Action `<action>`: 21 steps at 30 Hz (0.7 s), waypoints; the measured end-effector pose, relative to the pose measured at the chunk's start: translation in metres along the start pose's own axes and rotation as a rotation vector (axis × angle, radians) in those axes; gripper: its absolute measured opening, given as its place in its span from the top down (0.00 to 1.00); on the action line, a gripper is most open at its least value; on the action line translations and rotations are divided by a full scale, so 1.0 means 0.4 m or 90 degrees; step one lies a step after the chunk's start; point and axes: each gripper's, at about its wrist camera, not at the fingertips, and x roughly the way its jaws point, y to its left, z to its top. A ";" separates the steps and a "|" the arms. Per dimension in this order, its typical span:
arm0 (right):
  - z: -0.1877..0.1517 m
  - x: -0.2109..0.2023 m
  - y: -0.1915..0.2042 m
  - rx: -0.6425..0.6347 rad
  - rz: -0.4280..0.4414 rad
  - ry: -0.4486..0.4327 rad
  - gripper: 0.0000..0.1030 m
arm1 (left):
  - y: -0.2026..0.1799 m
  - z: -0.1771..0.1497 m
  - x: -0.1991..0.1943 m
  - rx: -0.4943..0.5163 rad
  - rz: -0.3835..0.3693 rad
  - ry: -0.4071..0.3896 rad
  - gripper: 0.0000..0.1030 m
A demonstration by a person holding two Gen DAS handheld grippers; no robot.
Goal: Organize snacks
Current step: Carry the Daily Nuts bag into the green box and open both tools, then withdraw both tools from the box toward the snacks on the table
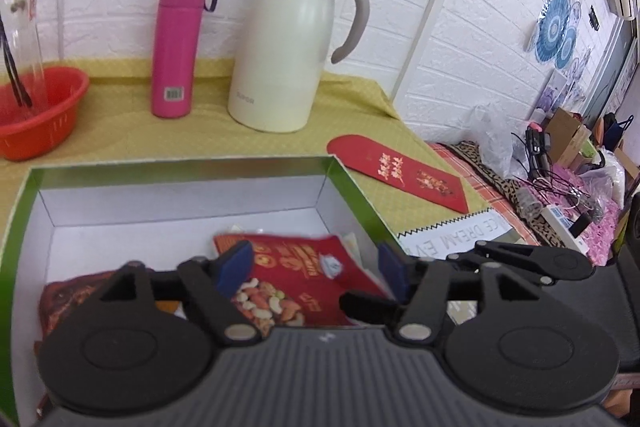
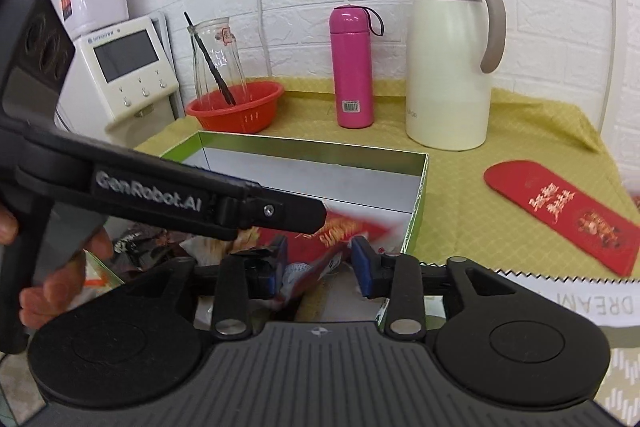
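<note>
Left hand-held gripper (image 1: 316,267) is released, jaws wide apart w/ blue pads (image 1: 236,261) clear of the red nut packet (image 1: 296,283) lying flat beneath & between them; no contact visible. Right hand-held gripper (image 2: 320,263) is also released, pads spread; a crumpled corner of the red packet (image 2: 316,267) sits in the gap, closer to the left pad, but whether it touches a pad can't be told, and it isn't squeezed. Packet is glossy red w/ gold lettering, a photo of mixed nuts & cashews on the front, a small white-blue badge near the top; slightly blurred in the right wrist view. It lies inside the box (image 1: 180,163), which is green outside, white inside, open on top, toward the near right part of the box floor. A brown-orange snack bag (image 1: 76,291) lies just left of it in the same box, partly under the left gripper's linkage. In the right wrist view the left gripper's body crosses over the box from the left, held by a hand (image 2: 56,283). Box sits on the table (image 1: 120,131) w/ a yellow-green cloth; behind it stand a pink bottle (image 1: 178,47), a cream jug (image 1: 292,43) & a red bowl (image 1: 40,111). A red envelope (image 1: 400,173) lies on the cloth to the right of the box.
</note>
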 end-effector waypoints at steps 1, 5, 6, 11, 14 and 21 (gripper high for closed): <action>-0.001 -0.002 0.004 -0.011 -0.003 -0.003 0.15 | -0.006 0.000 -0.007 0.013 0.010 -0.008 0.31; -0.007 -0.019 0.030 -0.062 -0.011 -0.027 0.00 | -0.018 -0.002 -0.033 0.044 0.041 -0.027 0.27; -0.007 -0.024 0.038 -0.074 -0.016 -0.033 0.00 | -0.018 -0.003 -0.039 0.044 0.051 -0.032 0.26; 0.005 -0.050 0.066 -0.097 -0.022 -0.038 0.00 | -0.015 -0.003 -0.069 0.032 0.119 -0.040 0.25; 0.011 -0.072 0.082 -0.094 -0.025 -0.040 0.00 | -0.012 -0.004 -0.099 0.029 0.140 -0.048 0.25; 0.023 -0.148 0.130 -0.094 -0.018 -0.042 0.00 | -0.027 -0.022 -0.204 0.027 0.174 -0.075 0.25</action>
